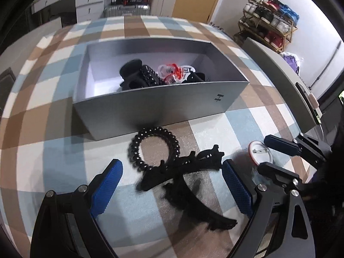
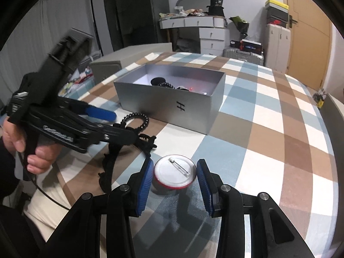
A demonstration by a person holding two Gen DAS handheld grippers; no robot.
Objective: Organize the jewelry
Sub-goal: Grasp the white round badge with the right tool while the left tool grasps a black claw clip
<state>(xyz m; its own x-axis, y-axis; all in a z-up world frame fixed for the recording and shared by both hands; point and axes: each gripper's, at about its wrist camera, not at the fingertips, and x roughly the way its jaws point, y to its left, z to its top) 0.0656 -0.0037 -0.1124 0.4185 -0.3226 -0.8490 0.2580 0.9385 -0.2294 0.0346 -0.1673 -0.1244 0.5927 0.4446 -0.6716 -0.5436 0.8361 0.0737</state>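
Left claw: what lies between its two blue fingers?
In the left wrist view, the black hair clip lies between the open left claw's fingers, untouched, beside the black beaded bracelet.

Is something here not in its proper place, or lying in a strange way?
Yes. Three pieces are outside the grey box, on the checked cloth: a black beaded bracelet, a black claw clip overlapping it, and a round pin badge lying face down, pin up.

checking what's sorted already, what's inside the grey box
In the grey box: a black hair claw, a black spiral hair tie, red-and-white pieces. The near wall hides whatever lies beneath them.
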